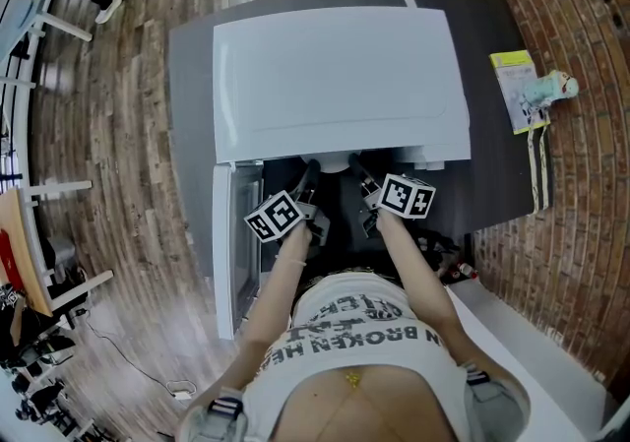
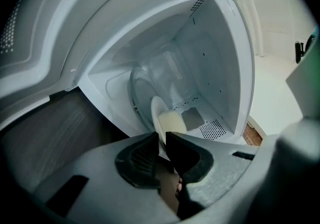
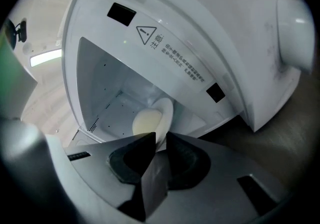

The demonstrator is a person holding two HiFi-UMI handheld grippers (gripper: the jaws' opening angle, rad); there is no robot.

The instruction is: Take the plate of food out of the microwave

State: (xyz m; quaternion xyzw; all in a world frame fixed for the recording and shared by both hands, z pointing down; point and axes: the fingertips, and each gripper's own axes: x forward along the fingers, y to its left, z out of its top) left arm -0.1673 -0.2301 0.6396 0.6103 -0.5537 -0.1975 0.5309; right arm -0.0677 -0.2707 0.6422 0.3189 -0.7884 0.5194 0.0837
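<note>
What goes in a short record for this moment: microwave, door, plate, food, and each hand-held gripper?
microwave: white, on a dark table
door: open
plate: white, at the mouth of the microwave, not yet clear of it
food: pale yellow, on the plate
left hand-held gripper: shut on the plate's rim
right hand-held gripper: shut on the plate's rim
</note>
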